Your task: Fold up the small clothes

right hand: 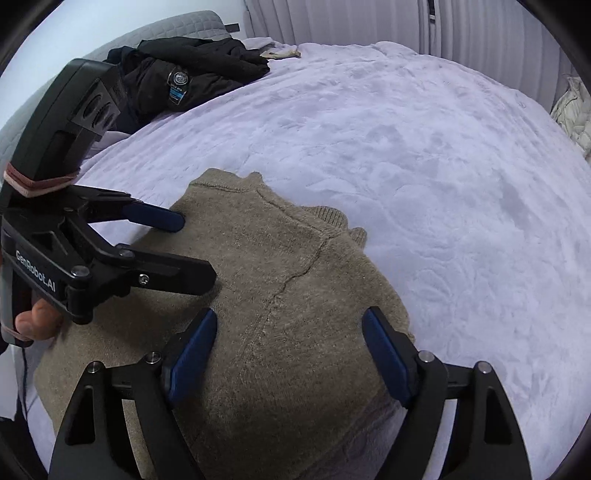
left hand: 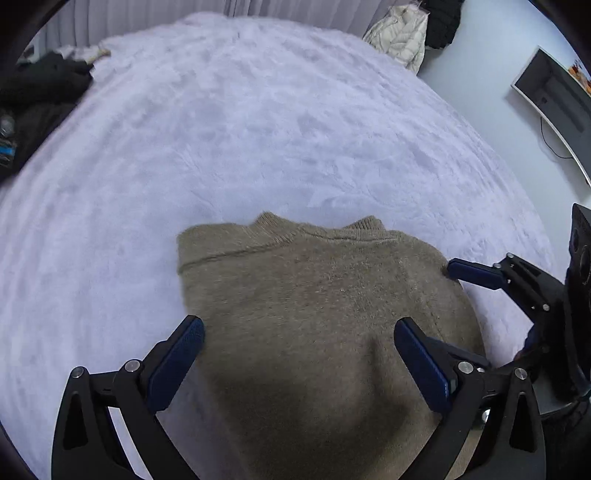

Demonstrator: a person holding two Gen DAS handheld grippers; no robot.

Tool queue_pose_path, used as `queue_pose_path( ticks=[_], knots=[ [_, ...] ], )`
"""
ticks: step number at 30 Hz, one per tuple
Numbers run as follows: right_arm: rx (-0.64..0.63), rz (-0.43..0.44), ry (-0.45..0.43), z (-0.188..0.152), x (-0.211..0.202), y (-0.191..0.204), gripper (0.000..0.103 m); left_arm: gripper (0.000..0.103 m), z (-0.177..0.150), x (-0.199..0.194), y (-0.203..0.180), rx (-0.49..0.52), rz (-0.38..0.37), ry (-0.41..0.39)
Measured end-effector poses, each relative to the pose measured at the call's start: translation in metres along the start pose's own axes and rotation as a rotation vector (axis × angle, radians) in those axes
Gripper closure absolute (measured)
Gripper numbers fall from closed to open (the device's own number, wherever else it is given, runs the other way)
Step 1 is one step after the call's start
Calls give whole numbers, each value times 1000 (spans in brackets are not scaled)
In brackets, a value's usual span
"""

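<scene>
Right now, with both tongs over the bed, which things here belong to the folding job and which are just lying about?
Part of the job:
- tan knitted sweater, lying flat on the pale lilac fluffy blanket
- left tongs, open
- right tongs, open

Just lying about:
- black jacket near the headboard
- cream quilted puffer coat
- wall-mounted screen
</scene>
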State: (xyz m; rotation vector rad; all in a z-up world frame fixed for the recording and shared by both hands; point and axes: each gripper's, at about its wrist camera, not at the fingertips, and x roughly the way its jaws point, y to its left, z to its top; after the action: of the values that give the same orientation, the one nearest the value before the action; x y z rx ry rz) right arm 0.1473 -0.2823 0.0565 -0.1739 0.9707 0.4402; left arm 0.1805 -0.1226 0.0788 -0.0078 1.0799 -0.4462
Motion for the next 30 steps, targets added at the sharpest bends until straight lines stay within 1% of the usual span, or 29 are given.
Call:
queue_pose_path(
  ticks=[1, 2, 3, 4, 5, 6, 7, 8, 9, 10, 11, 12, 14, 15, 18, 20, 21, 23, 24, 25, 27, 30],
  knots=[
    [-18, -34, -27, -3, -16, 9, 20, 0, -9, -15, 0, 13, -37, -40],
    [-50, -41, -52, -7, -30, 19, 20, 0, -23, -30, 2, 14, -102, -60],
    [-96, -19, -76, -12, -41, 31, 20, 0, -38, -40, 1, 13, -165, -59],
    [-145, 21, -89, -21, -54, 45, 19, 0, -51, -44, -3, 23, -197, -52],
    [-198, 59, -91, -30, -62, 59, 19, 0, -67, -48, -8, 44, -205, -52],
    [-244, 77, -89, -39, -68, 72, 19, 0, -82, -49, -14, 73, -194, -52],
    [-285, 77, -85, -49, -71, 83, 19, 0, -97, -46, -21, 111, -164, -39],
    [-321, 66, -69, -60, -70, 94, 19, 0, -107, -41, -25, 142, -122, -20],
    [-336, 52, -39, -68, -64, 99, 19, 0, -117, -30, -28, 166, -51, 6],
    [-342, 30, 11, -77, -54, 101, 19, 0, -125, -20, -25, 165, -5, 50],
    [-344, -5, 46, -87, -46, 102, 19, 0, -132, -12, -19, 136, -29, 92],
    [-345, -28, 40, -95, -47, 103, 19, 0, -139, -14, -7, 71, -72, 107],
    [-322, -45, 21, -107, -64, 103, 19, 0, -149, -32, 7, 7, -95, 82],
    [-310, -57, 15, -113, -74, 103, 19, 0, -154, -44, 12, -11, -94, 58],
    [-261, -67, 19, -131, -105, 98, 19, 0, -157, -73, 26, -37, -73, 6],
    [-234, -69, -19, -139, -125, 95, 19, 0, -148, -81, 34, -70, -46, -28],
    [-214, -72, -31, -139, -132, 94, 19, 0, -139, -80, 38, -99, -33, -31],
    [-165, -81, -44, -131, -137, 89, 18, 0, -122, -70, 41, -154, -51, -11],
    [-136, -92, -42, -124, -133, 86, 18, 0, -112, -60, 41, -180, -75, 12],
    [-108, -100, -35, -117, -128, 82, 18, 0, -104, -51, 39, -198, -81, 33],
    [-36, -110, -14, -103, -111, 71, 18, 0, -95, -31, 35, -223, -63, 72],
    [118, -73, 17, -95, -97, 46, 18, 0, -91, -12, 37, -256, -88, 113]
  ],
)
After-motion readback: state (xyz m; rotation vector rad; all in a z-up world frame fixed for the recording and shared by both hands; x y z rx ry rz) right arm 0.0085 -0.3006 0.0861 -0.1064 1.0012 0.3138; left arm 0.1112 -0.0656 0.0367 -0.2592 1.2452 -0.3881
